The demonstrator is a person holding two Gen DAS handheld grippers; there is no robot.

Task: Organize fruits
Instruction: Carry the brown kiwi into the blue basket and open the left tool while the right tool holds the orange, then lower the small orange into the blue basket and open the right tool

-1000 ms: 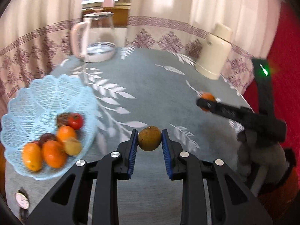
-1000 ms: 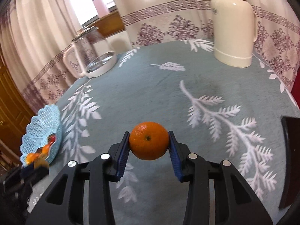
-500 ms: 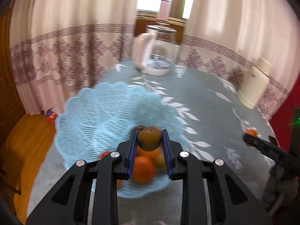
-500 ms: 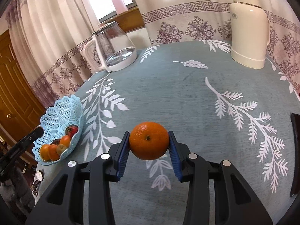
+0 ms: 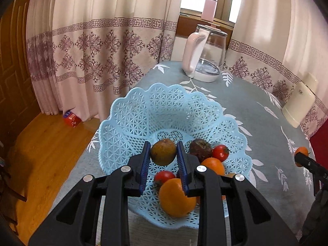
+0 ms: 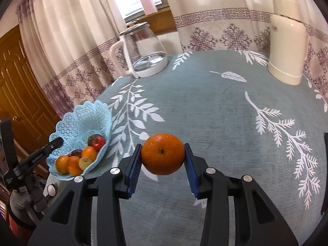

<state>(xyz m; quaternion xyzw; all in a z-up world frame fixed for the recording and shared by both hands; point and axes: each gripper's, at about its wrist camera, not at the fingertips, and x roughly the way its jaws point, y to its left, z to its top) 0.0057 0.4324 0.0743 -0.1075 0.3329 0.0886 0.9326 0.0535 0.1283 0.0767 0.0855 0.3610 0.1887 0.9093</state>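
Note:
My left gripper [image 5: 163,158] is shut on a brownish-green round fruit [image 5: 163,152] and holds it over the middle of the light blue lattice basket [image 5: 143,112]. Inside the basket lie oranges [image 5: 176,198], small red tomatoes [image 5: 220,152] and a dark fruit [image 5: 199,146]. In the right wrist view my right gripper [image 6: 163,160] is shut on an orange [image 6: 163,153], held above the teal tablecloth [image 6: 205,106]. The basket [image 6: 82,123] sits to its far left, with the left gripper's finger [image 6: 51,145] at its rim.
A glass kettle with a pink handle [image 6: 143,55] and a cream thermos jug [image 6: 287,47] stand at the table's far side. The basket sits near the table's left edge, with wooden floor [image 5: 41,143] below. A wristwatch [image 6: 51,189] lies beside the basket.
My left gripper has carried the brownish fruit from the bare cloth to over the basket and then further in above its middle. My right gripper has lifted and swung slightly left with the orange.

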